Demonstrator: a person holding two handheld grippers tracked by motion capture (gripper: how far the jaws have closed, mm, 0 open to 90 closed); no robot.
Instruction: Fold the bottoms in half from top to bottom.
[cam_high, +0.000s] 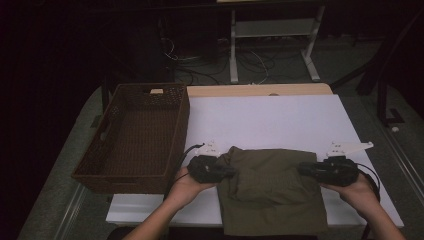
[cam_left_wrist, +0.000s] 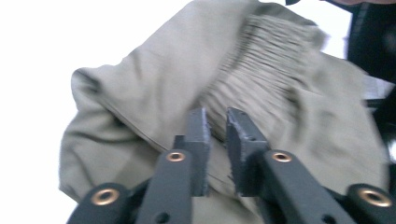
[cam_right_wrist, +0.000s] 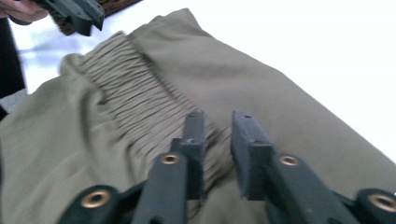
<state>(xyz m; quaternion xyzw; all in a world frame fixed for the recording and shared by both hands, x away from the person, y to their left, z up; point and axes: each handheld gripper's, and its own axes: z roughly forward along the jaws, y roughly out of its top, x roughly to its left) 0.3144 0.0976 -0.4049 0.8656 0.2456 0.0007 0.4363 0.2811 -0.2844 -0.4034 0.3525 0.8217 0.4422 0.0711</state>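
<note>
L claw and R claw slightly spread over 1 olive garment, 1 wicker basket nearby

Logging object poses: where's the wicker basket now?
High view: the wicker basket sits on the table's left edge, just left of the left tongs and the olive garment.

White table: olive garment near front edge, brown wicker basket at left.

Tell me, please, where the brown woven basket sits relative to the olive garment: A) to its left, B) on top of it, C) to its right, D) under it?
A: in the high view the basket stands at the table's left, beside the garment.
</note>
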